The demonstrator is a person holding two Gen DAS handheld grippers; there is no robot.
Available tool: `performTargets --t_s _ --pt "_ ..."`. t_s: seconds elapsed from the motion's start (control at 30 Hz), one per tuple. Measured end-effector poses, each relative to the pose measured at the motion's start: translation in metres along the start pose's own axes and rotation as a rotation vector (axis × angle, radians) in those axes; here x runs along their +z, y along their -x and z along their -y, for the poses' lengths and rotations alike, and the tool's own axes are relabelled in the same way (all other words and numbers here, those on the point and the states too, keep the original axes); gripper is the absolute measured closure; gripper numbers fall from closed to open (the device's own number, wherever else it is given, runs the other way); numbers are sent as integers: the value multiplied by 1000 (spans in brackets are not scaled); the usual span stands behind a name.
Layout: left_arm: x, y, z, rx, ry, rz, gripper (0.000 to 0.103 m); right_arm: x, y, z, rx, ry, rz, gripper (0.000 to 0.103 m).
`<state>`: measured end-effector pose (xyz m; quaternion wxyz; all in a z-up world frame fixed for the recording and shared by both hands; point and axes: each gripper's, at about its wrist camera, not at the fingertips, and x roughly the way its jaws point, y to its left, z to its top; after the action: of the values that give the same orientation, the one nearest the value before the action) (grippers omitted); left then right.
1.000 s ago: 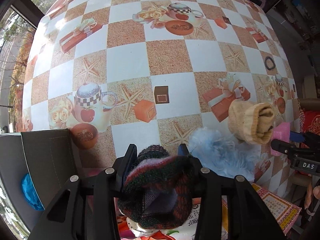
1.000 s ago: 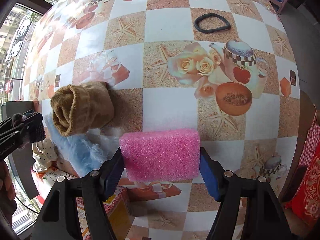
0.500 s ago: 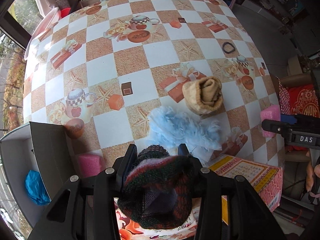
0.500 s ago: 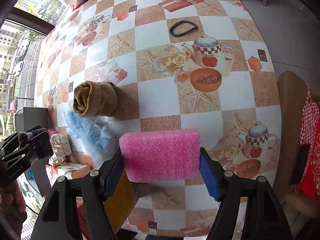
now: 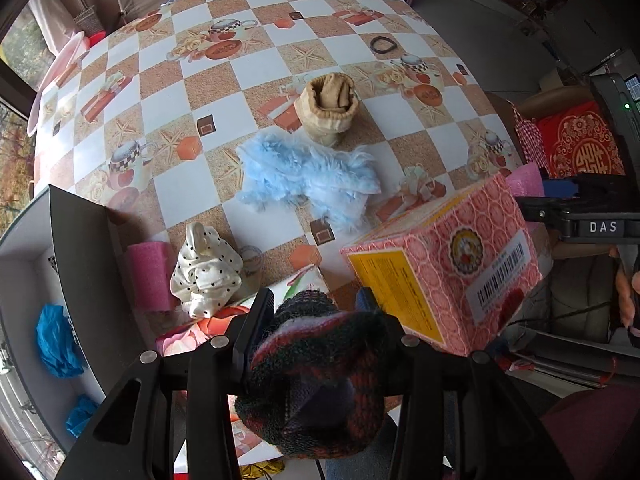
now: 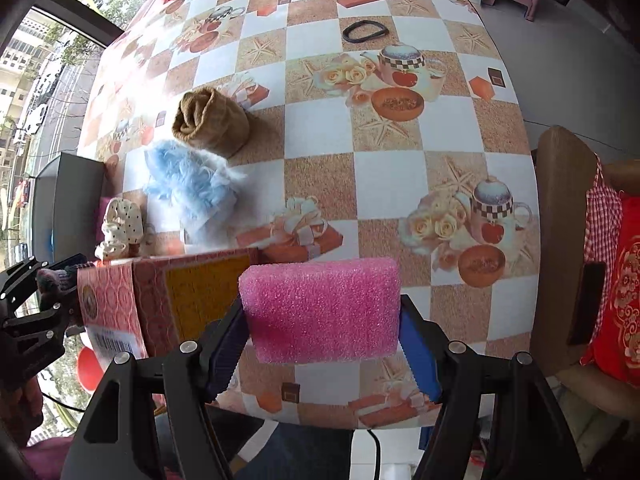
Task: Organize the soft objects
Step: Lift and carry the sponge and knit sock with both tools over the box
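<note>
My left gripper [image 5: 316, 312] is shut on a dark striped knit ball [image 5: 316, 368], held above the table's near edge. My right gripper [image 6: 322, 332] is shut on a pink sponge [image 6: 322, 308], also above the near edge. On the table lie a tan rolled sock [image 5: 330, 106] [image 6: 210, 122], a fluffy light-blue cloth [image 5: 304, 176] [image 6: 190, 184], a white polka-dot cloth [image 5: 206, 272] [image 6: 120, 224] and a second pink sponge [image 5: 148, 272].
A pink-and-yellow carton [image 5: 440, 264] [image 6: 168, 296] stands at the near edge between the grippers. A grey bin [image 5: 36, 304] with blue scraps sits at the left. A black ring [image 5: 383, 43] [image 6: 365, 32] lies far back. A chair with a red cushion [image 6: 618, 280] stands right.
Both grippers have pulled back and risen from the table with their loads. More of the table, the carton, the polka-dot cloth and the second sponge have come into view.
</note>
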<state>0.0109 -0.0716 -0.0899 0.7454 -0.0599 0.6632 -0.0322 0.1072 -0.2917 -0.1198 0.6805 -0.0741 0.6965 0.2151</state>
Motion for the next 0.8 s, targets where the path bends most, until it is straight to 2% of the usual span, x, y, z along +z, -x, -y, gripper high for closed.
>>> performTargets --t_s 0.37,0.47,0.63,0.8 --pt "-34 5 -14 -13 37 6 57 -51 -3 -37 19 84 -61 30" --pt "-40 7 -19 -12 53 14 57 -61 -9 -47 -2 106 -84 30" --pt "-51 9 -28 -11 78 17 57 -75 -8 -53 38 107 -100 30" --pt "-57 8 -40 -5 112 16 57 -79 -7 -76 56 186 -113 30"
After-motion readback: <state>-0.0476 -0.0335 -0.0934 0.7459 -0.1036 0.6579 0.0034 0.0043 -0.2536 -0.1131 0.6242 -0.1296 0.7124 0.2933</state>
